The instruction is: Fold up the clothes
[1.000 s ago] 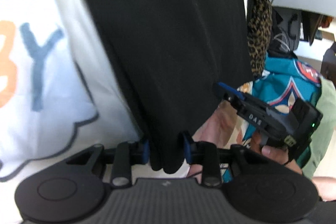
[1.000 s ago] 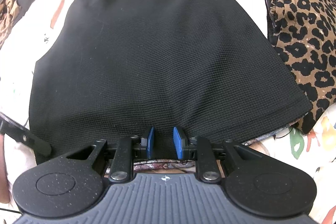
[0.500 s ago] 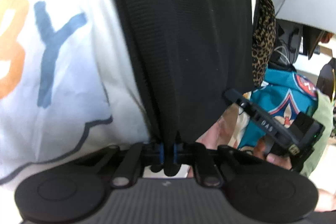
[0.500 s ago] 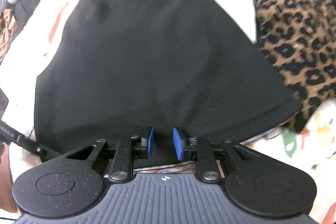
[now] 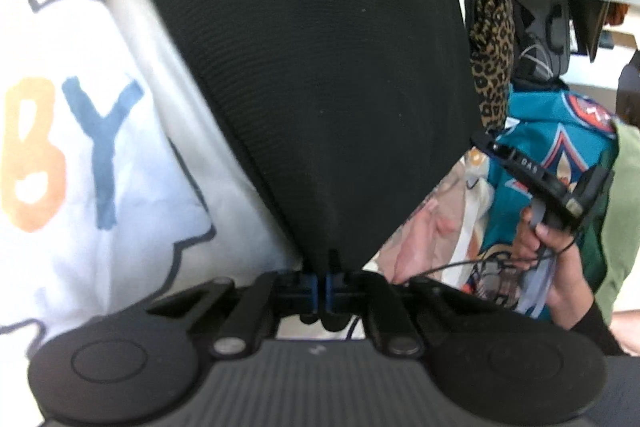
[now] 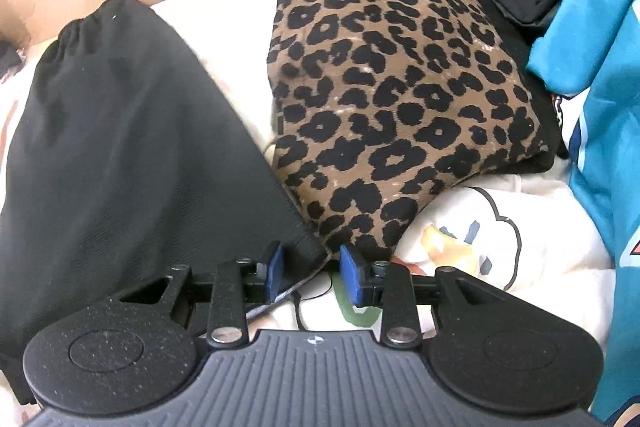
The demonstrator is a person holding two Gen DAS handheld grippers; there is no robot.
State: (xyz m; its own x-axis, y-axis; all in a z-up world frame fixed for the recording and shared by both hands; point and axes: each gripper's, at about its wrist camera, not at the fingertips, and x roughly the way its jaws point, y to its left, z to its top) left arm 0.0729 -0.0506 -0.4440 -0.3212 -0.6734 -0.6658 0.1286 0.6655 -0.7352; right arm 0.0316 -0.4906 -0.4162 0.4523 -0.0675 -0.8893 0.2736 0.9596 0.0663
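Left gripper (image 5: 322, 293): jaws pinched tight on the near corner of the black skirt (image 5: 320, 67). The skirt lies spread on a white blanket (image 5: 80, 147) printed with letters.

Right gripper (image 6: 312, 273): jaws have just been opening and stand partly apart at the skirt's (image 6: 120, 147) other near corner; the hem edge lies between the pads, not pressed. A hand (image 5: 548, 243) grips its handle.

A leopard-print cloth (image 6: 400, 107) sits folded just beside the skirt, and teal fabric (image 6: 600, 67) lies further right.
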